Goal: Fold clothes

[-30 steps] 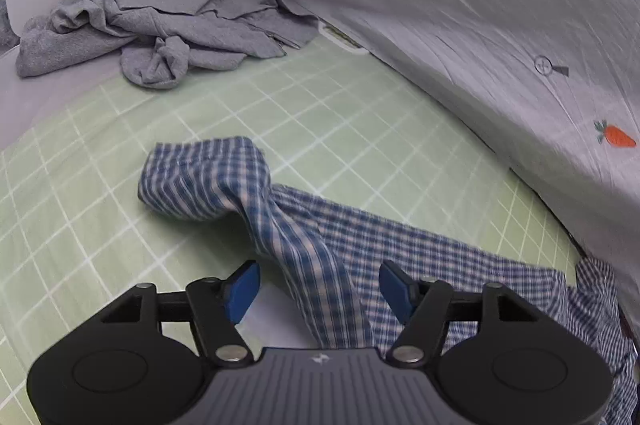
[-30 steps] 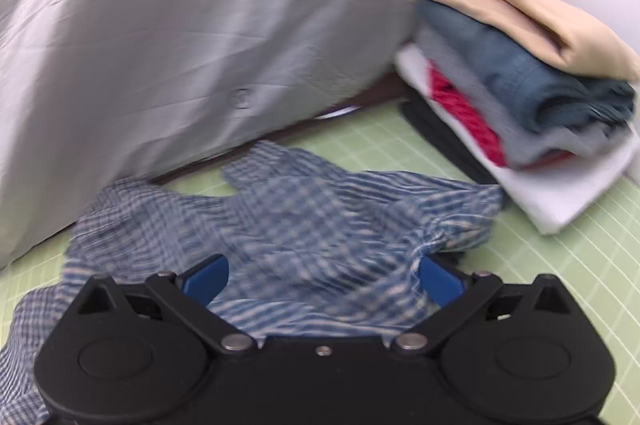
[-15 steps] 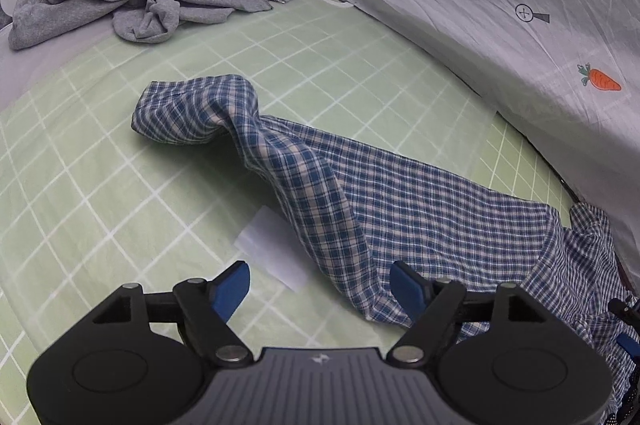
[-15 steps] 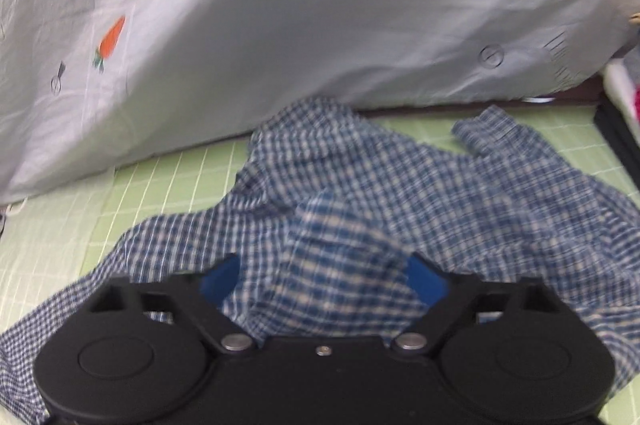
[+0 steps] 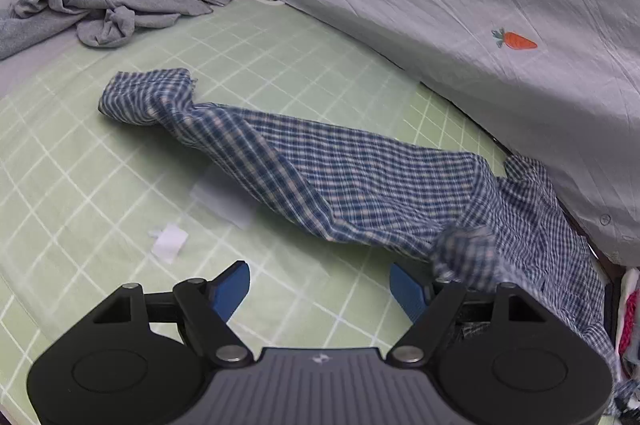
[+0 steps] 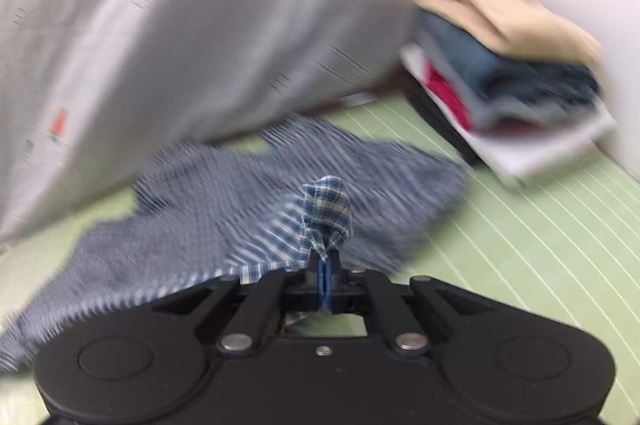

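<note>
Pinching a bunched tuft of the checked shirt (image 6: 326,213), the right gripper (image 6: 323,281) has its blue pads pressed together on the fabric, with cloth sprouting up between them at 12 o'clock of its own view; the left gripper (image 5: 320,291) stands spread wide with nothing between its pads, poised over bare mat.

From the left wrist view the checked shirt (image 5: 340,177) lies stretched across the mat from 10 o'clock towards 4 o'clock, one sleeve twisted into a rope with its cuff at the far end; the body is rumpled near the hanging sheet. It looks thin and light, limp rather than stiff, so it will likely sag, twist and slide wherever it is not held; a hem, a shoulder seam or the cuff seems a surer hold than a mid-panel pinch, which gathers the cloth into a knot.

Underneath is a green gridded mat (image 5: 100,193), flat, with a small white scrap (image 5: 170,243) at 8 o'clock; a crumpled grey garment (image 5: 116,1) waits at 11 o'clock. A pale printed sheet (image 5: 500,5) drapes along the back; in the blurred right view a folded stack (image 6: 508,81) sits at 2 o'clock, well apart from the shirt's held tuft.
</note>
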`<state>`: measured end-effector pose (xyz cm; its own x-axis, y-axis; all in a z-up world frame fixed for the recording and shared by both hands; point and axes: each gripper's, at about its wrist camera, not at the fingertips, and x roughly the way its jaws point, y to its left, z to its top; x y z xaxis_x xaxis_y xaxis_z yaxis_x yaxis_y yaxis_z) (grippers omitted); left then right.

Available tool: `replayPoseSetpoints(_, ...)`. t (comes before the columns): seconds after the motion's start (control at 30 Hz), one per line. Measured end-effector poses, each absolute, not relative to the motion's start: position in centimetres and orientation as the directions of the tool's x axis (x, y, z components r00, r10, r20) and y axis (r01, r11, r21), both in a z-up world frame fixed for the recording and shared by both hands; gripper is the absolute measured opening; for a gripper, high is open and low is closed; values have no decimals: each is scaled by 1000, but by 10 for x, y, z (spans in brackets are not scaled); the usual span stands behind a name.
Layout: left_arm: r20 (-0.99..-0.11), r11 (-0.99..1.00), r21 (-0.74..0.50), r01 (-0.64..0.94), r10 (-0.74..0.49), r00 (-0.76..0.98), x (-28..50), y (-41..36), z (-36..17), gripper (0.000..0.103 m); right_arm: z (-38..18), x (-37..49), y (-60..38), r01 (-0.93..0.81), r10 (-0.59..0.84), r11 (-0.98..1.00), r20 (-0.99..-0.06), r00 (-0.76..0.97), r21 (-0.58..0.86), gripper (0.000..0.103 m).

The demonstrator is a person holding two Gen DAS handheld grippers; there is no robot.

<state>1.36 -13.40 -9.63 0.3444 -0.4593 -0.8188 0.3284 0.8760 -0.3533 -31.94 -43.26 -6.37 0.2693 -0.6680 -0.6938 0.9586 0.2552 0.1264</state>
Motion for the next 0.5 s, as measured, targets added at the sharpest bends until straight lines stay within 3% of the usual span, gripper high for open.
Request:
replayPoseSetpoints(0.13, -824, 861, -395, 321, -486, 291, -7, -134, -105, 77, -113, -359, -422, 980, -550, 169, -816, 179, 101, 2)
replayPoseSetpoints(0.2, -824, 855, -417, 308, -499, 269, -14, -135, -108, 77, -121, -370, -416, 981, -528, 150, -829, 183, 121, 5)
replayPoseSetpoints(0.23, -821, 851, -430, 300, -507, 261, -17, -135, -109, 77, -120, -374, -415, 980, -534, 152, -824, 190, 128, 14)
replayPoseSetpoints(0.27, -818, 848, -444, 291, -515, 254, -19, -136, -110, 77, -117, -376, -416, 980, -547, 154, -814, 193, 128, 31)
replayPoseSetpoints(0.33, -811, 840, -470, 272, -532, 242, -20, -140, -109, 77, -106, -380, -421, 980, -591, 144, -782, 197, 138, 48)
replayPoseSetpoints(0.4, -797, 825, -495, 272, -556, 235, -18, -147, -106, 78, -95, -381, -429, 975, -621, 141, -751, 224, 175, 51)
replayPoseSetpoints(0.47, -783, 810, -514, 282, -577, 230, -17, -158, -103, 78, -88, -381, -443, 968, -625, 144, -740, 249, 204, 69)
replayPoseSetpoints(0.5, -778, 801, -525, 289, -589, 220, -15, -167, -102, 78, -89, -379, -451, 966, -622, 146, -739, 257, 214, 71)
